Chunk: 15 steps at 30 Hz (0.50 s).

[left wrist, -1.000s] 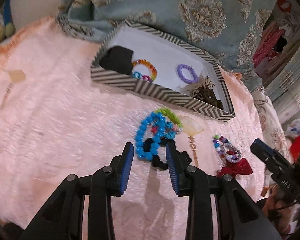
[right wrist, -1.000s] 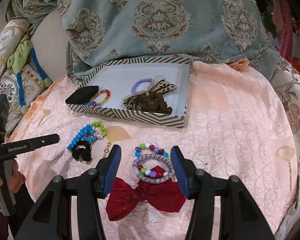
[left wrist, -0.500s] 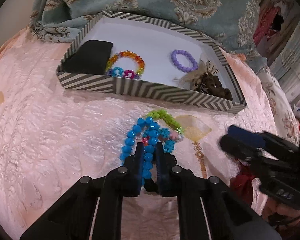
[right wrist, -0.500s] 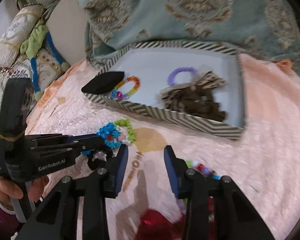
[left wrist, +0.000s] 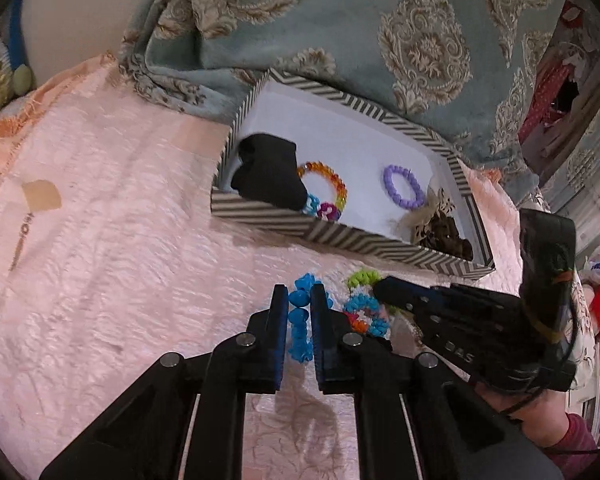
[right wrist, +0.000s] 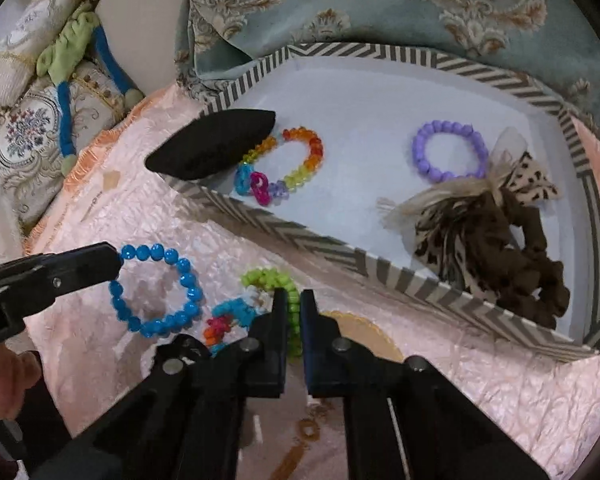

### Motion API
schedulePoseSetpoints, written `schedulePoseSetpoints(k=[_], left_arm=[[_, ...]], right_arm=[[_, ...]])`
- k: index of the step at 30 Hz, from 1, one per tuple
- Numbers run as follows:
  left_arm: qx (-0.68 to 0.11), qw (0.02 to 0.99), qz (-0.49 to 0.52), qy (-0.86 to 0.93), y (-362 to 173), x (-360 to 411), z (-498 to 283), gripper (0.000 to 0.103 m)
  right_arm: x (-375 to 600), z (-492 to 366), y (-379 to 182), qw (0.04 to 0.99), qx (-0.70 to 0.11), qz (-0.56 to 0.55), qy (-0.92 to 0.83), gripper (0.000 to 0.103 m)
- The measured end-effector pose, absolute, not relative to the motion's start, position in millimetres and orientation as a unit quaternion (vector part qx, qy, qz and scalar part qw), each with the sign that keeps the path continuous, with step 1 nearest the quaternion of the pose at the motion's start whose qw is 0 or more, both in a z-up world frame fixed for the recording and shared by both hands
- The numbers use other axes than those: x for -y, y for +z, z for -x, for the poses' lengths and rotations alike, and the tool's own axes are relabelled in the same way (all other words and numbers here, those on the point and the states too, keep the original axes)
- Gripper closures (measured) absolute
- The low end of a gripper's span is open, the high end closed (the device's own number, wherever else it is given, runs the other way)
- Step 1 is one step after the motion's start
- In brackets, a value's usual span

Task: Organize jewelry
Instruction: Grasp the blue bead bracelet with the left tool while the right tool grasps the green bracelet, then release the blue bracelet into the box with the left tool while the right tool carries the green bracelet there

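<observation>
A: Nearest first. What has the left gripper (left wrist: 300, 312) got?

B: Its pads are clenched on the blue bead bracelet (right wrist: 156, 292), pinching beads at the ring's 10 o'clock as the right wrist camera shows it. The ring hangs open over the pink quilted cover (left wrist: 120, 260).

A: And the right gripper (right wrist: 294, 312)?

B: Its jaws are nearly closed on the green bead bracelet (right wrist: 276, 280), with the green strand running between the pads. The multicolored bead piece (right wrist: 232, 316) sits just beside it, at the gripper's 9 o'clock, and seems joined to the green strand, though I cannot tell for sure.

A: Are the two bracelets touching?

B: Close together; whether they touch I cannot tell.

A: Further out?

B: The striped tray (right wrist: 292, 232) lies at 12 o'clock from both grippers, on the cover. Inside, at its left end, a black pouch (right wrist: 212, 144) overhangs the rim. Next to that, a rainbow bead bracelet (right wrist: 296, 160) with colored links at its lower edge. Past the middle, a purple bead bracelet (right wrist: 448, 152). At the right end, a leopard-print bow (right wrist: 460, 216) lies on a dark brown scrunchie (right wrist: 524, 276).

A: Behind the tray?

B: A teal patterned blanket (left wrist: 380, 32), against the tray's far rim.
</observation>
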<state>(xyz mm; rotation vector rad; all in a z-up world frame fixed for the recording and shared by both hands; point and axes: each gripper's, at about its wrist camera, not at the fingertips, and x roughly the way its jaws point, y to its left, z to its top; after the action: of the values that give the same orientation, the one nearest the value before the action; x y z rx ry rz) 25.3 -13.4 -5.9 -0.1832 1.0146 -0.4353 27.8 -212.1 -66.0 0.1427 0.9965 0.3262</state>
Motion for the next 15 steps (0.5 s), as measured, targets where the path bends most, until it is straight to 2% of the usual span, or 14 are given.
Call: schedulePoseSetpoints(k=[15], left_arm=[[-0.433,0.877,0.069,-0.196,58.7,10.4,-24.3,0.103]], right_arm=[[245.4,22.1,52.2,0.909,-0.377,-0.071,0.164,0.097]])
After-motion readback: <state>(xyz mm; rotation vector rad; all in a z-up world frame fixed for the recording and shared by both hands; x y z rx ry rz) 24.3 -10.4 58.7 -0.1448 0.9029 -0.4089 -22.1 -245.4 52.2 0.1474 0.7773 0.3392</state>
